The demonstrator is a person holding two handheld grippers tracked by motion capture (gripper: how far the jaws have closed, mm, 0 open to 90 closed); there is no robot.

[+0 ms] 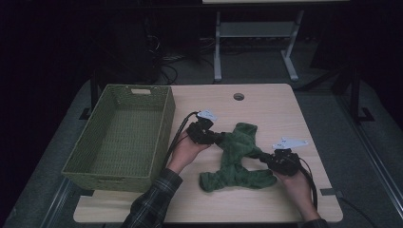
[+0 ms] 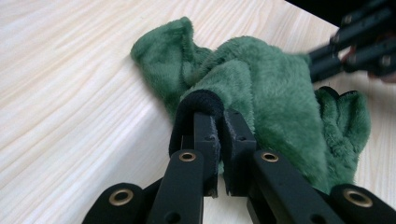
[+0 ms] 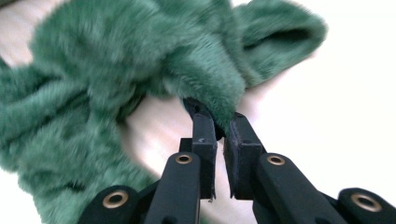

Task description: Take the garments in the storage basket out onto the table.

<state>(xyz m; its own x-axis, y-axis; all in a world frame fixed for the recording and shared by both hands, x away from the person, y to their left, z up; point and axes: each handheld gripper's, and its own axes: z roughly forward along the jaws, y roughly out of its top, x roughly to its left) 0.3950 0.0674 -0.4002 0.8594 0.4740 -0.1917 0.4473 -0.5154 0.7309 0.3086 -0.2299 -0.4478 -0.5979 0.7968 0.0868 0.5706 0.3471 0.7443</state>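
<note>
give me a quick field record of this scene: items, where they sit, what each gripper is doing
item: fuzzy green fabric garment, crumpled on the light wooden table
container: green woven rectangular basket, left of the garment
left gripper: jaws shut on the garment's dark-trimmed edge
right gripper: jaws shut on a fold of the garment
garment state: stretched between both grippers

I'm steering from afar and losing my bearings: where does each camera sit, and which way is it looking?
High view: above the person's side, looking forward and down on the table, green basket and green fleece cloth; forearms and both hands show.
Left gripper view: rides the left claw, looking along its jaws, shut on the cloth's dark hem.
Right gripper view: rides the right claw, jaws pinching a fleece fold.
Shared: all show the cloth; the left gripper view also catches the right claw.
</note>
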